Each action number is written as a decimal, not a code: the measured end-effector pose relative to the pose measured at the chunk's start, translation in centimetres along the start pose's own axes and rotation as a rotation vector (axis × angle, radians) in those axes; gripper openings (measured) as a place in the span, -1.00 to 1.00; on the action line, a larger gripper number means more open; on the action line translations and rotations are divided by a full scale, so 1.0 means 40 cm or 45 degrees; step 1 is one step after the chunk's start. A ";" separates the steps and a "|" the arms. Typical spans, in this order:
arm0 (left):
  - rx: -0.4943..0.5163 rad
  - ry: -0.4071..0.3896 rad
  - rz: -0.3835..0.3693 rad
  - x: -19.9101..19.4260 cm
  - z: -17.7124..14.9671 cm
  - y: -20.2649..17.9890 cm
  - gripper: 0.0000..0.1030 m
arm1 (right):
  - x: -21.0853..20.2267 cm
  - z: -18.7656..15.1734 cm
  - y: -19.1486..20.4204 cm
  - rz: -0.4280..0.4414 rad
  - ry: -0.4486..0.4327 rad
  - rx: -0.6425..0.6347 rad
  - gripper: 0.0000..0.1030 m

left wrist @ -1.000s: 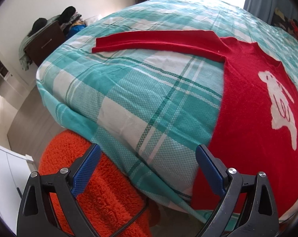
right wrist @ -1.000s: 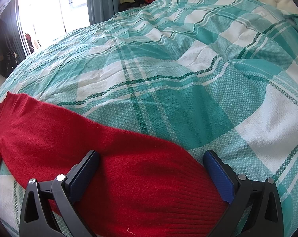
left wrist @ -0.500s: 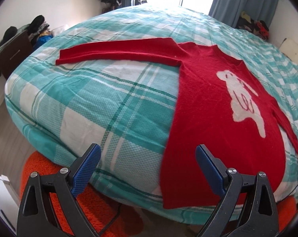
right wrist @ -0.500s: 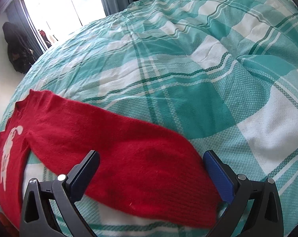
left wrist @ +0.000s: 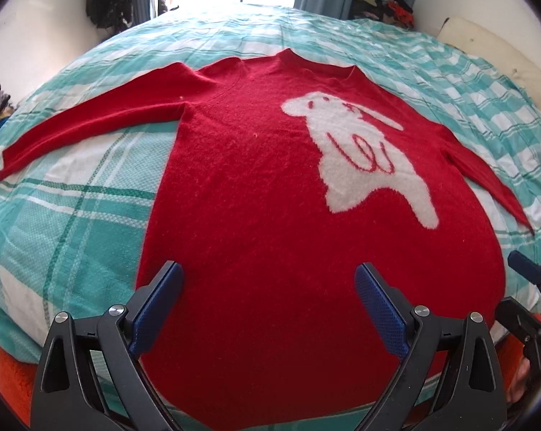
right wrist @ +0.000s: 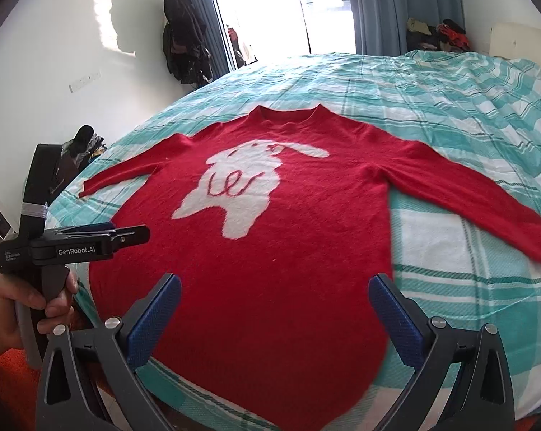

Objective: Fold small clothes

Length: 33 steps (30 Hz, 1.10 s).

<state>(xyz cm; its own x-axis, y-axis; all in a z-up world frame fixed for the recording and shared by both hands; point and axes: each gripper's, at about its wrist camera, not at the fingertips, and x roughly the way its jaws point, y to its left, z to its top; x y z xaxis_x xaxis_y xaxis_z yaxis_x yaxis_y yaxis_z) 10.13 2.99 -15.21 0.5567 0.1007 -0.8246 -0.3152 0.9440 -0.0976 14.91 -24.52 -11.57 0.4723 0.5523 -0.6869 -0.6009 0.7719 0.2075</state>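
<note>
Both of my grippers hang wide open and empty over the near hem of the red sweater (left wrist: 256, 194), which lies flat and face up on the plaid bedspread (left wrist: 73, 215), collar pointing away from me, sleeves out to either side. My left gripper (left wrist: 268, 305) sits over the hem's left half, my right gripper (right wrist: 275, 318) over its right half. I judge the left sleeve (left wrist: 91, 122) falls to my left, the right sleeve (right wrist: 460, 186) to my right.
</note>
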 end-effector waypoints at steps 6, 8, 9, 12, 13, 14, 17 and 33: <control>0.063 -0.012 0.032 -0.004 -0.049 0.008 0.90 | 0.081 -0.099 -0.029 -0.067 0.204 -0.004 0.99; 0.075 -0.007 0.047 -0.002 -0.049 0.004 0.92 | 0.077 -0.103 -0.038 -0.066 0.197 0.022 0.99; 0.082 -0.008 0.051 -0.002 -0.051 0.001 0.92 | 0.078 -0.100 -0.040 -0.068 0.200 0.029 0.99; 0.096 -0.003 0.058 -0.001 -0.054 -0.001 0.94 | 0.082 -0.100 -0.033 -0.090 0.203 0.018 1.00; 0.098 0.000 0.059 0.000 -0.056 -0.001 0.94 | 0.081 -0.103 -0.030 -0.099 0.202 0.010 1.00; 0.101 0.001 0.061 0.002 -0.056 -0.001 0.95 | 0.081 -0.105 -0.028 -0.107 0.204 0.004 1.00; 0.118 0.002 0.071 0.007 -0.059 -0.007 0.97 | 0.081 -0.107 -0.022 -0.124 0.207 -0.004 1.00; -0.114 -0.165 0.036 -0.088 -0.038 0.090 0.97 | -0.005 -0.074 -0.062 -0.101 0.088 0.121 0.92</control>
<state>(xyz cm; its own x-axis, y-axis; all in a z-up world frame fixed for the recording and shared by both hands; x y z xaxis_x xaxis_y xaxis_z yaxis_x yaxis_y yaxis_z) 5.87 5.55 -13.50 0.6393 0.1720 -0.7495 -0.3962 0.9090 -0.1293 14.41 -27.47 -14.01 0.4681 0.4679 -0.7496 -0.4982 0.8404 0.2135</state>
